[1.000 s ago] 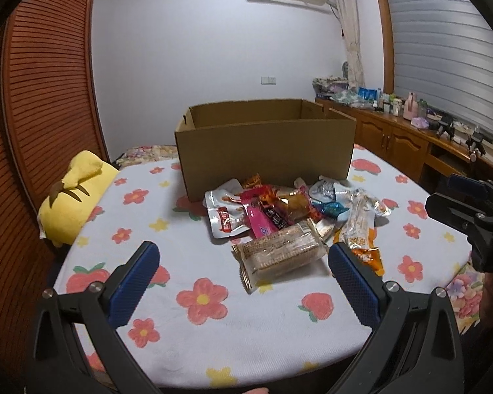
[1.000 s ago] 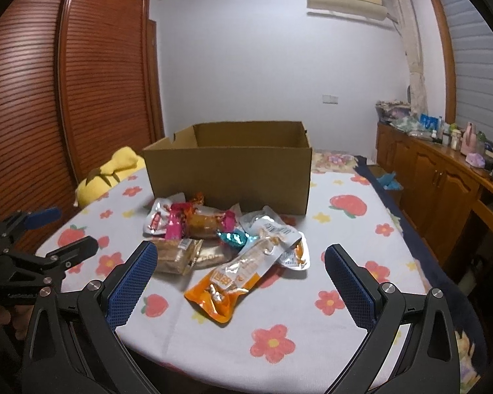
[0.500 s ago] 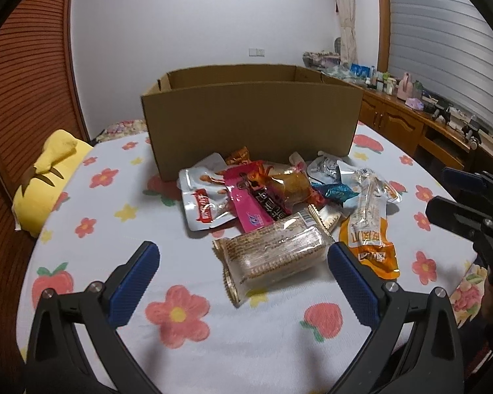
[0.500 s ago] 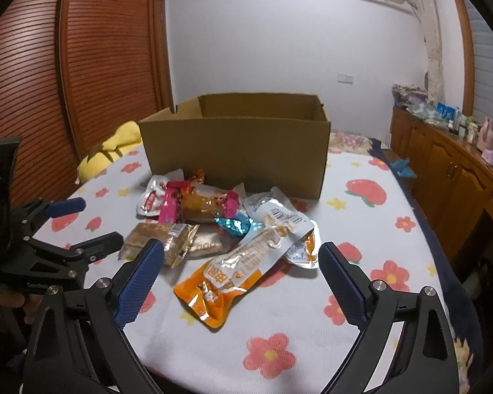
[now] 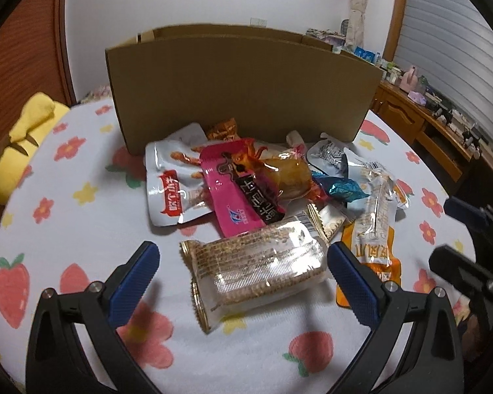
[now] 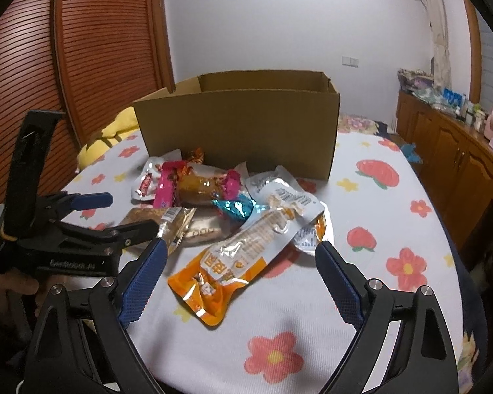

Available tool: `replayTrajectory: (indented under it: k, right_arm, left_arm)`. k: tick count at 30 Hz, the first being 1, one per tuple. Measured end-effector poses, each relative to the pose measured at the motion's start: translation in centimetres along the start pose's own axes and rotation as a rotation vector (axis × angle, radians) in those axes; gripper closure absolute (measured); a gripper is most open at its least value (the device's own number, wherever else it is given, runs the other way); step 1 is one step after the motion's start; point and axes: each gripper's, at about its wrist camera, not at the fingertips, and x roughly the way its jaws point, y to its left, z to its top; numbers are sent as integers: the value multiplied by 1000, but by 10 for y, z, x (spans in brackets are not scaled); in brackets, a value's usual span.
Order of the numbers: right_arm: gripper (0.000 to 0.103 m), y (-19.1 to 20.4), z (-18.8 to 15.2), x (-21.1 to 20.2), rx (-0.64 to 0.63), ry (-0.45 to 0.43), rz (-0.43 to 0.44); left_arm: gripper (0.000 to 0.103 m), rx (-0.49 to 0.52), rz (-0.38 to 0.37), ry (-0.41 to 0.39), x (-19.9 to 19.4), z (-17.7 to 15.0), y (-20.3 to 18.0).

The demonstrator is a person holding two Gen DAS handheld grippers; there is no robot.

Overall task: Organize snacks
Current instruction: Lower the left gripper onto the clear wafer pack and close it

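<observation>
A heap of snack packets lies on the flowered tablecloth in front of an open cardboard box. Nearest my left gripper is a clear cracker pack; the blue pads stand wide on either side of it without touching it. Behind it lie a pink packet and a white packet with a red label. My right gripper hovers over a long orange packet. Its jaws are closing, still wide, with the packet between them and untouched.
A yellow plush toy rests at the table's left edge. A wooden sideboard crowded with small items runs along the right wall. Slatted wooden doors stand at the left. Each gripper shows in the other's view, close beside it.
Both grippers have moved down and toward the snack heap. The left one now straddles the cracker pack. The right gripper's jaws have narrowed slightly over the orange packet.
</observation>
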Motion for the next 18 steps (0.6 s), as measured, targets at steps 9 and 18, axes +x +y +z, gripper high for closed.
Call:
replayTrajectory:
  k: [9, 18]
  right_arm:
    - [10, -3, -3, 11, 13, 26, 2]
    - [19, -8, -3, 34, 51, 105, 51]
  left_arm:
    - [1, -40, -67, 77, 19, -1, -2]
    - [18, -32, -87, 61, 12, -6, 8]
